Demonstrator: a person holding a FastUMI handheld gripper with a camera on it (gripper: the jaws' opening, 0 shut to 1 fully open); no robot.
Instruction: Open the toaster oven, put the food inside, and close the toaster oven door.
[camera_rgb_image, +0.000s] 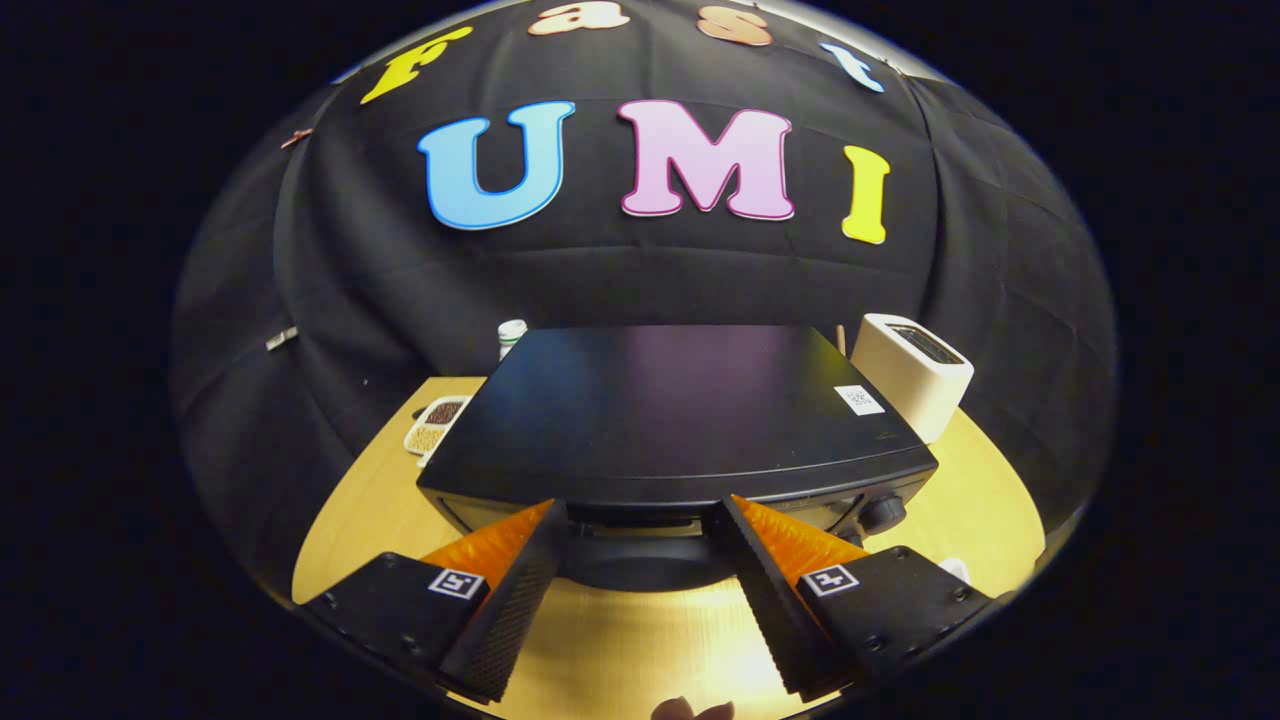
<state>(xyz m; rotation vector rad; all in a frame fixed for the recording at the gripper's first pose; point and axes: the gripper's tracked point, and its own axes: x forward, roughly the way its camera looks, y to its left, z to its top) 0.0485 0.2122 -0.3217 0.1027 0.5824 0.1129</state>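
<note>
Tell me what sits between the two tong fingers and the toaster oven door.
In the gripper view, nothing: the open tongs reach the toaster oven front, its dark handle lying between the fingers over bare wooden table.

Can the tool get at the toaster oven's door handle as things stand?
Probably yes. The tool is open, its fingers straddling the door handle at the toaster oven's front, with nothing between them on the wooden table.

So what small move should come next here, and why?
Probably ease the gripper forward and close on the door handle. The fingers stand open, straddling the front top edge of the toaster oven, whose door looks closed, so opening it comes first.
</note>
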